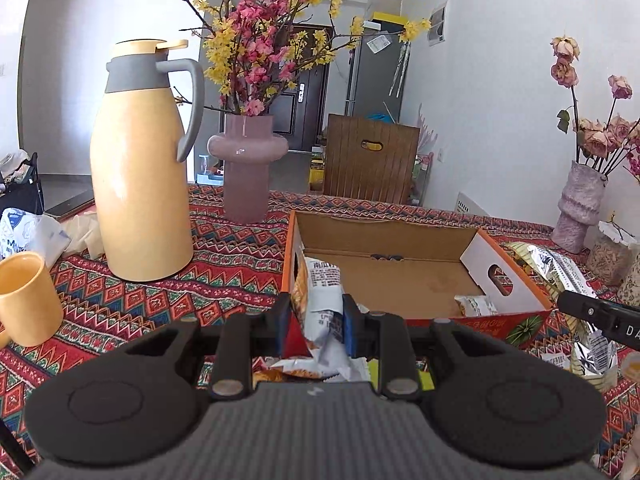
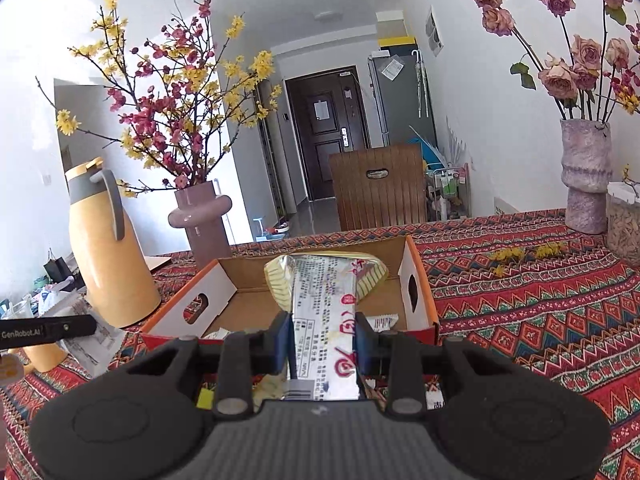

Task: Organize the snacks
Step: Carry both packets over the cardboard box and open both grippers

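An open orange cardboard box (image 1: 420, 240) sits on the patterned tablecloth; it also shows in the right wrist view (image 2: 416, 280). My left gripper (image 1: 318, 320) is shut on a crumpled white and orange snack packet (image 1: 322, 300) at the box's near left corner. My right gripper (image 2: 322, 340) is shut on a long silver and yellow snack bag (image 2: 324, 300), held over the box's near edge; the bag also shows at the right in the left wrist view (image 1: 560, 272). A small snack packet (image 1: 476, 305) lies inside the box.
A yellow thermos jug (image 1: 140, 168) and a pink vase of blossoms (image 1: 246, 168) stand left of the box. A yellow mug (image 1: 26, 300) is at the near left. A rose vase (image 2: 586, 176) and a jar (image 2: 624, 228) stand far right. A wooden chair (image 2: 380, 188) is behind the table.
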